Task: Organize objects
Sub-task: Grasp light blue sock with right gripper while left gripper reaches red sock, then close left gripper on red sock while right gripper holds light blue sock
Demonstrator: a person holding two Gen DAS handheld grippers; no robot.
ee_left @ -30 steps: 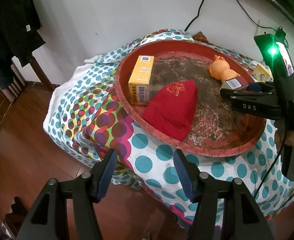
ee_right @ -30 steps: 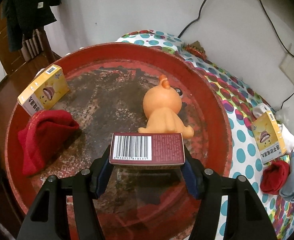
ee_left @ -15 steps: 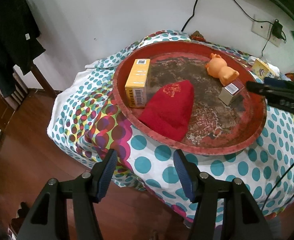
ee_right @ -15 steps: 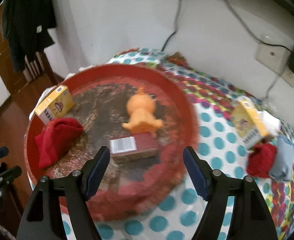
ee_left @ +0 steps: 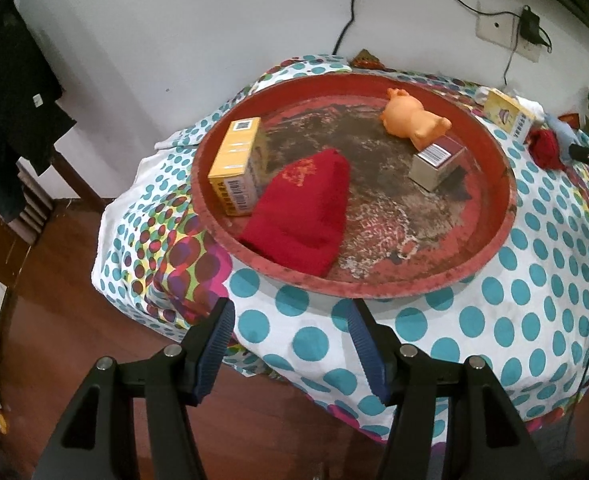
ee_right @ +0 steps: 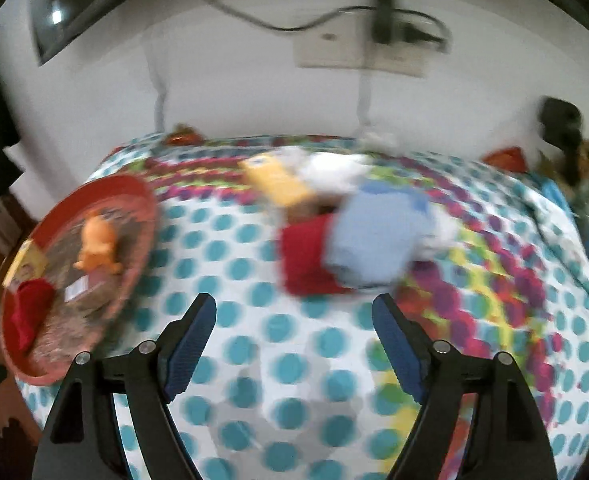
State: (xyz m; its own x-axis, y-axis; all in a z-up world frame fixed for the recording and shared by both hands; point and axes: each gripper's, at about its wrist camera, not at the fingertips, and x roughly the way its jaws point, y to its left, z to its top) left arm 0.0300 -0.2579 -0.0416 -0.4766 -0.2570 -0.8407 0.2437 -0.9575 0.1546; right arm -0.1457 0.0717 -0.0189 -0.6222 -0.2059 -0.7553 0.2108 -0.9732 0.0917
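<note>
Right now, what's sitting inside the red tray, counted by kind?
Yellow box: 1
Dark red box: 1
Red cloth: 1
Orange toy: 1
Total: 4 in the red tray

Worn red tray (ee_left: 506, 184), knitted cloth hat (ee_left: 306, 208).

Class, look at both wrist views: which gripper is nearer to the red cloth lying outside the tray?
Right. The right gripper, its empty fingers opening, faces the red cloth just ahead. The left gripper hangs off the table's near edge, across the tray from it.
</note>
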